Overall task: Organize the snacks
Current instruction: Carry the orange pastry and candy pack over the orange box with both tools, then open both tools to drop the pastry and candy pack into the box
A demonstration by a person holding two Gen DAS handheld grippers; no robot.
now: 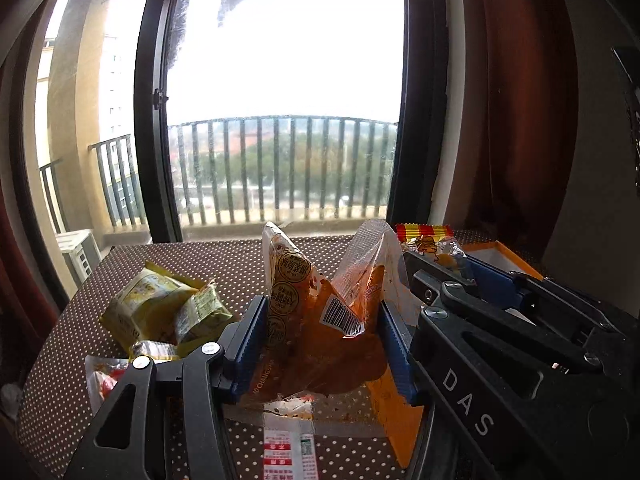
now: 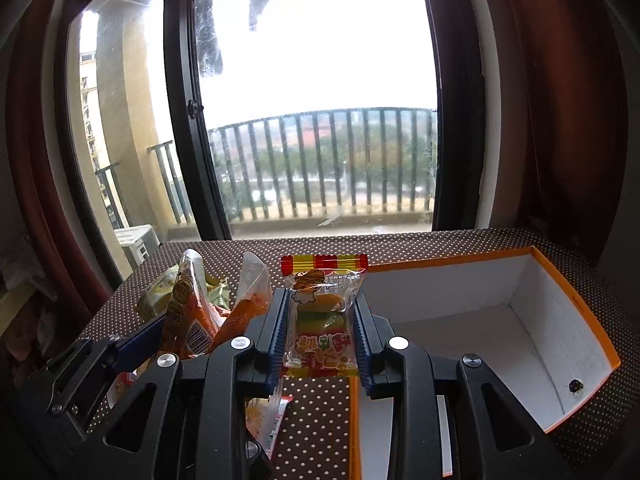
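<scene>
My left gripper (image 1: 322,316) is shut on an orange snack packet (image 1: 316,320) with a barcode, held upright above the table; it also shows in the right wrist view (image 2: 192,320). My right gripper (image 2: 320,320) is shut on a clear burger-candy packet (image 2: 322,320) with a red and yellow top strip, at the left edge of an open orange box (image 2: 576,304) with a white inside. The right gripper and its packet (image 1: 436,248) appear at the right in the left wrist view. Yellow-green packets (image 1: 156,308) lie on the table to the left.
The table has a brown dotted cloth (image 2: 400,240) and stands against a window with a balcony railing. More packets lie under the grippers (image 1: 288,452) and at the left (image 1: 100,380). A small dark object (image 2: 575,386) sits inside the box. Red curtains hang at both sides.
</scene>
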